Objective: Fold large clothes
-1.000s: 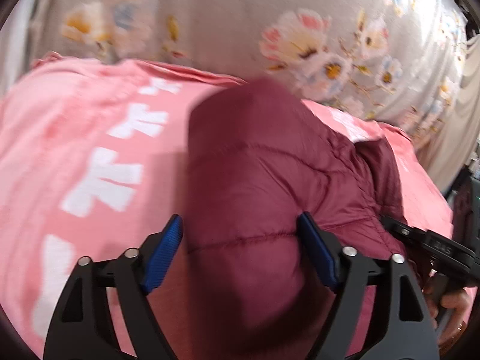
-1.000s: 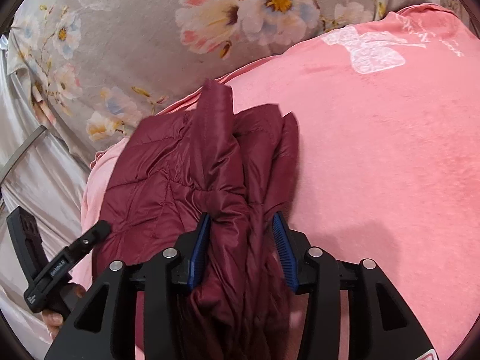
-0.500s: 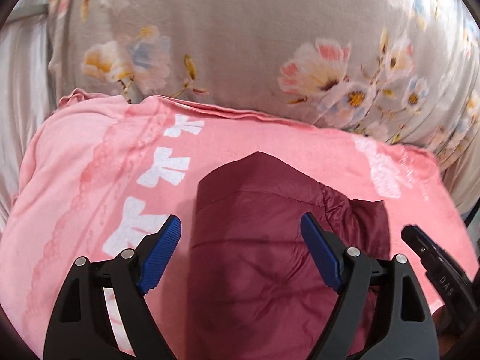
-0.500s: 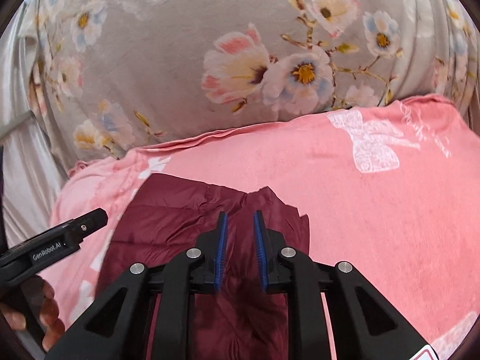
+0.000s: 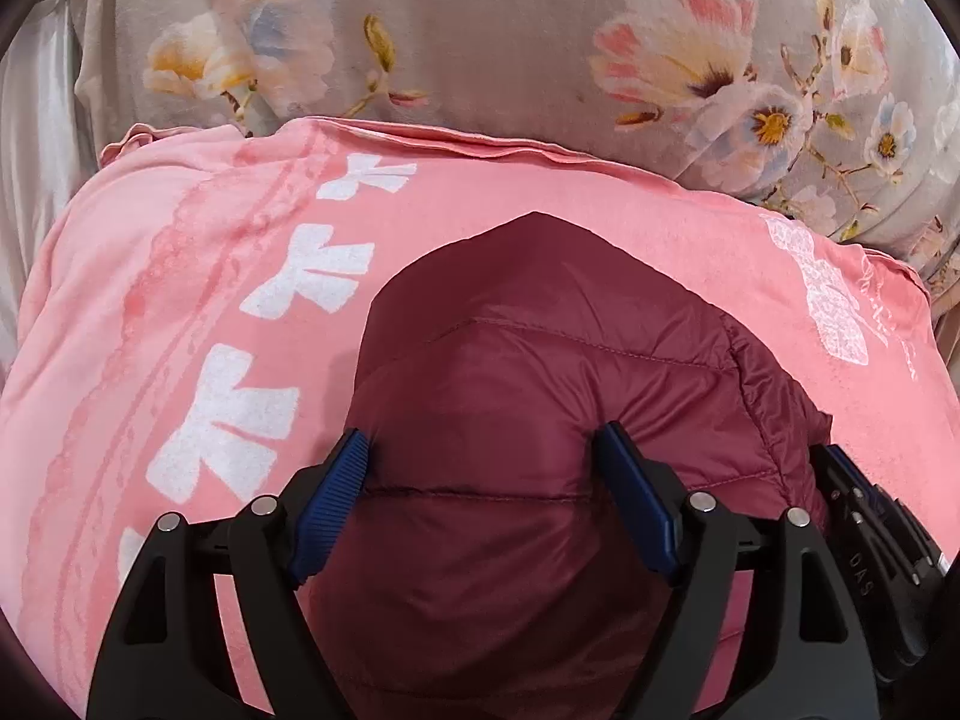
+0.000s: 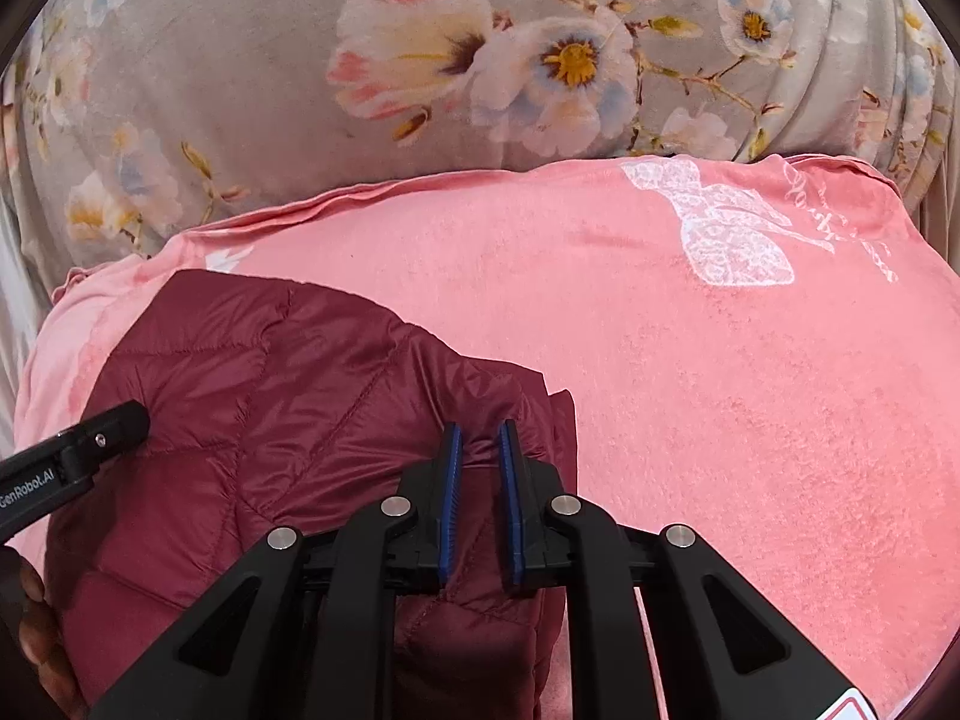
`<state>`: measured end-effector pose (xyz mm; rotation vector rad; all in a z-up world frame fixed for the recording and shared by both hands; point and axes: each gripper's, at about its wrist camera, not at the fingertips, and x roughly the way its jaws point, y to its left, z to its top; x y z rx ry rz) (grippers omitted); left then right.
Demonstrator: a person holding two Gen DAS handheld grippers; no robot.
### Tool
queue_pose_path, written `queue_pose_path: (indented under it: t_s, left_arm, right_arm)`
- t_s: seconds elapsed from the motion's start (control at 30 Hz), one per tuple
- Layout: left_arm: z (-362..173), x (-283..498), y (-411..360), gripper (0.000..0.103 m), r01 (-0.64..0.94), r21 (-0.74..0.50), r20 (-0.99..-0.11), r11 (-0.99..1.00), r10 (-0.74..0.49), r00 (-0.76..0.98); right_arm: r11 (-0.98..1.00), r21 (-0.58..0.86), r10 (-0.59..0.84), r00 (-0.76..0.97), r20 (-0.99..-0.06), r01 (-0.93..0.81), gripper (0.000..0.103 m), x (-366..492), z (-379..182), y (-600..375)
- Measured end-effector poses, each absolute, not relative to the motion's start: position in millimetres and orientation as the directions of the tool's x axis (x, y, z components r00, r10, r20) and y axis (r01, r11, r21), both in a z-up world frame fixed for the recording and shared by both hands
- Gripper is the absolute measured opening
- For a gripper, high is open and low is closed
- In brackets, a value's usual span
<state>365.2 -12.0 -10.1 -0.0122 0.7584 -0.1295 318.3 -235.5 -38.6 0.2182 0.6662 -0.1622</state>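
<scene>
Two grippers work one maroon quilted puffer jacket (image 5: 540, 420), which lies bunched on a pink blanket with white bow prints (image 5: 198, 312), with a grey floral cover (image 5: 480, 42) behind; we read the fold as only partly made. Our right gripper (image 6: 480, 480) has just been closing and now pinches a thin ridge of the jacket's edge between its blue pads (image 6: 450, 480); our left gripper (image 5: 480, 498) stands spread wide, the padded bulk sitting between its pads (image 5: 336, 498) — we cannot tell whether they press on it.

Slippery shell fabric is the main risk; with so little cloth in the right pinch, a hard pull could let it slide free and the fold would spring open. Puffy filling may also push the layers apart once released; a pinch set too deep could catch the blanket and drag it along.

Containers — we see none in either view, so nothing is held in any.
</scene>
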Motion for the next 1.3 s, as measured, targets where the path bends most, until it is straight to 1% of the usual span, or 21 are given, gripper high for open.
queue_pose_path:
  t_s: [0.3, 0.7, 0.9, 1.0, 1.03, 1.07, 1.1, 1.2, 1.27, 1.3]
  left_arm:
    - [-23.2, 368.2, -16.9, 0.080, 0.112, -0.033, -0.674, 0.993, -0.105, 0.731]
    - [-40.1, 369.2, -22.7, 0.085, 0.098, 0.002, -0.639, 0.995, -0.074, 0.766]
    - [-44.2, 372.6, -21.9, 0.087, 0.098, -0.004, -0.637, 0.995, -0.078, 0.767]
    - [-42.8, 372.3, -19.0, 0.087, 0.109, -0.024, -0.635, 0.994, -0.099, 0.766]
    - [-39.8, 370.6, -15.4, 0.086, 0.118, -0.035, -0.641, 0.992, -0.113, 0.760]
    - [-34.5, 365.7, -10.6, 0.085, 0.117, -0.040, -0.645, 0.992, -0.115, 0.756]
    - [-29.1, 358.1, -5.6, 0.084, 0.110, -0.045, -0.645, 0.993, -0.113, 0.756]
    - [-6.6, 320.2, 17.0, 0.084, 0.126, -0.066, -0.629, 0.990, -0.140, 0.765]
    - [2.0, 291.4, 28.5, 0.084, 0.134, -0.034, -0.636, 0.990, -0.124, 0.762]
    - [3.1, 278.0, 33.2, 0.084, 0.136, -0.023, -0.645, 0.990, -0.119, 0.755]
  right_arm:
    - [0.960, 0.188, -0.034, 0.750, -0.660, 0.209, 0.009, 328.0, -53.1, -238.7]
    - [0.966, 0.131, -0.073, 0.722, -0.688, 0.222, 0.008, 334.0, -57.9, -231.1]
    - [0.967, 0.111, -0.088, 0.715, -0.694, 0.227, 0.009, 336.2, -58.5, -228.9]
    - [0.966, 0.153, -0.046, 0.720, -0.692, 0.209, 0.010, 335.8, -57.4, -234.8]
    - [0.964, 0.177, -0.021, 0.721, -0.692, 0.199, 0.011, 332.1, -53.8, -240.8]
    - [0.959, 0.195, -0.013, 0.722, -0.692, 0.204, 0.013, 323.5, -46.9, -247.3]
    - [0.953, 0.217, -0.005, 0.729, -0.685, 0.210, 0.022, 312.6, -39.6, -252.6]
    - [0.952, 0.246, 0.031, 0.745, -0.666, 0.181, 0.022, 266.9, -19.0, -262.5]
    - [0.963, 0.222, 0.041, 0.737, -0.674, 0.150, 0.022, 232.2, -13.1, -256.3]
    - [0.970, 0.215, 0.070, 0.726, -0.684, 0.109, 0.022, 205.2, -15.3, -246.2]
